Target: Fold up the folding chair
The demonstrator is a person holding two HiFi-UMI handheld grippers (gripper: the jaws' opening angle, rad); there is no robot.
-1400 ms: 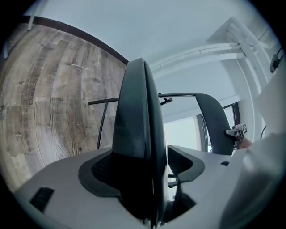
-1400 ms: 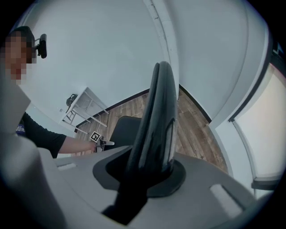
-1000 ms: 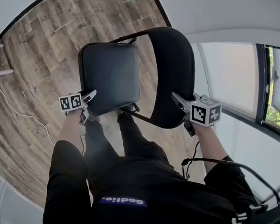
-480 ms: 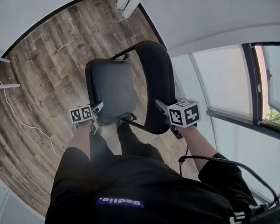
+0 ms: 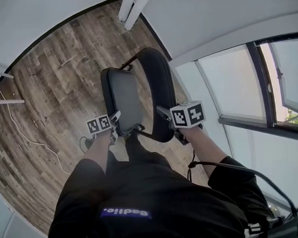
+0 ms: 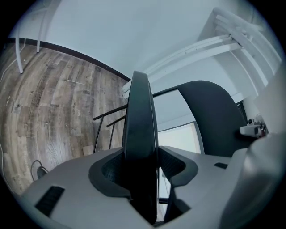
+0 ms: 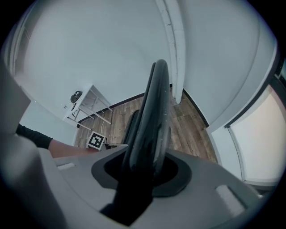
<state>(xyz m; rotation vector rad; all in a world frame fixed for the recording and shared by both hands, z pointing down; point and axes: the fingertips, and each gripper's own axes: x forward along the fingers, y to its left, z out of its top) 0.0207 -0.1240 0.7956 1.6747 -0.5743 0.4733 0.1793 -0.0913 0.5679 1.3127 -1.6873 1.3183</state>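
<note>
The black folding chair stands in front of me. Its padded seat (image 5: 122, 97) is tipped up steeply towards the rounded backrest (image 5: 157, 88). My left gripper (image 5: 115, 122) is on the seat's front edge (image 6: 139, 116). Its jaws have just been closing, and the pads now sit against both faces of the seat. My right gripper (image 5: 164, 113) is shut on the backrest's top edge (image 7: 154, 103); those jaws have just been opening a little, with the backrest still filling them. The chair's thin black frame bars (image 6: 109, 120) show behind the seat.
The chair stands on a wood plank floor (image 5: 51, 86) close to a white wall and a large window (image 5: 237, 85) on the right. A white cable (image 5: 19, 131) trails at the left. White table legs (image 5: 2, 102) and a white rack (image 7: 91, 105) stand further off.
The seat has swung up from nearly flat to steeply tilted, closer to the backrest. Both grippers have risen with the chair, the left one more.
</note>
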